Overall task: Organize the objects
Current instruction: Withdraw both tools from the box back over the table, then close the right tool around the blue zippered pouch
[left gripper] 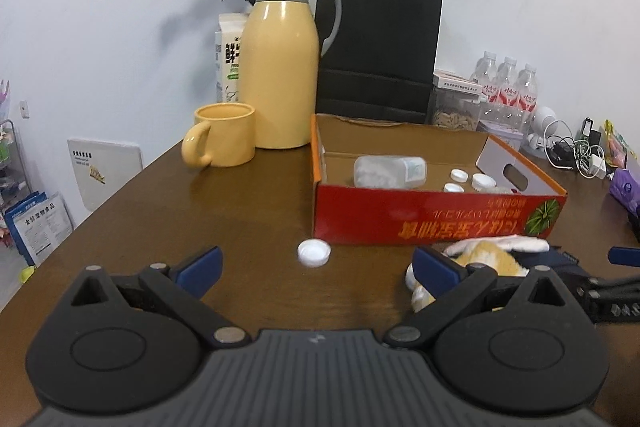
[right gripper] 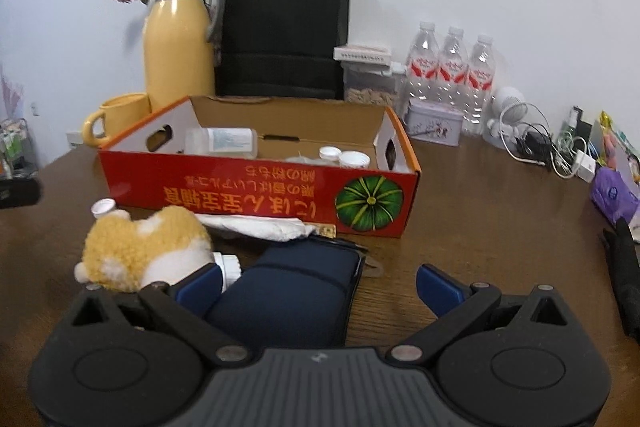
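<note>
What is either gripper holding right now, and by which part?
Nothing. The left gripper is open above the table near a white cap; the right gripper is open over a navy pouch.

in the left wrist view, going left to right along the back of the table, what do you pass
yellow mug → yellow thermos jug → black paper bag → clear container of seeds → water bottles → tangle of chargers and cables

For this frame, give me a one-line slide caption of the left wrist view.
Open left hand-held gripper faces a loose white plastic bottle cap on the brown wooden table before the red cardboard box.
</note>
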Tool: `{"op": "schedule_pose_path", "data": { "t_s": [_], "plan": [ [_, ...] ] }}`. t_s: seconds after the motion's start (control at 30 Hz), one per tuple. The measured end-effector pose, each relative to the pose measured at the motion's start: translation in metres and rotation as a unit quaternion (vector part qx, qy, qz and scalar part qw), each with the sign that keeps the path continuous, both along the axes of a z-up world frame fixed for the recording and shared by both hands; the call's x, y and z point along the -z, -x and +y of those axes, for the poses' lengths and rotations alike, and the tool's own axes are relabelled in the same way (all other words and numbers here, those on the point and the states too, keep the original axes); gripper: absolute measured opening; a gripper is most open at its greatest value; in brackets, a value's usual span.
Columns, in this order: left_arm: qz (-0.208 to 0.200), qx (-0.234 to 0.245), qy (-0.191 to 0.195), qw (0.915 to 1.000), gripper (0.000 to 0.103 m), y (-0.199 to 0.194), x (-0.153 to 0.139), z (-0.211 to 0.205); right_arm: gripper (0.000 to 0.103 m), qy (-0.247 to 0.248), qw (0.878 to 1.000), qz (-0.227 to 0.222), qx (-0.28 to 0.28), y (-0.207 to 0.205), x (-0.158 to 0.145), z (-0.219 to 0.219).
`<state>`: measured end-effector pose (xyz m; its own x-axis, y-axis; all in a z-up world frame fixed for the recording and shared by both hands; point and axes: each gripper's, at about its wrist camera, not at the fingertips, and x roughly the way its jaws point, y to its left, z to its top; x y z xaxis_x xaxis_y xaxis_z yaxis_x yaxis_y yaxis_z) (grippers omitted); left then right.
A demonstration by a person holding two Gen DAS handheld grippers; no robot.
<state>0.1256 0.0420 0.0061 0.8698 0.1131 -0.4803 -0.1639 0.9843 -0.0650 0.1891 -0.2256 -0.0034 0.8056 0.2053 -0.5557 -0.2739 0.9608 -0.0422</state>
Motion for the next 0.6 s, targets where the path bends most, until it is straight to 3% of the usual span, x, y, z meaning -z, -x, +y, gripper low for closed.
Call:
{"op": "schedule_pose_path", "data": {
  "t_s": [0.3,0.37,0.53,0.6],
  "plan": [
    [-0.001,-0.018,0.005,0.9998,0.103,0.017,-0.003,0.015,0.1,-0.003,0.999,0.023,0.043,-0.019,0.016,0.012],
    [0.001,-0.019,0.006,0.9998,0.103,0.017,-0.003,0.015,0.096,-0.008,0.999,0.029,0.042,-0.019,0.019,0.011],
    [0.007,-0.013,0.007,0.9999,0.103,0.016,0.0,0.011,0.07,-0.03,0.998,0.045,0.025,-0.018,0.026,0.008],
    [0.009,-0.009,0.005,0.9999,0.103,0.016,0.0,0.007,0.069,-0.026,0.999,0.041,0.02,-0.016,0.027,0.01]
  ]
}}
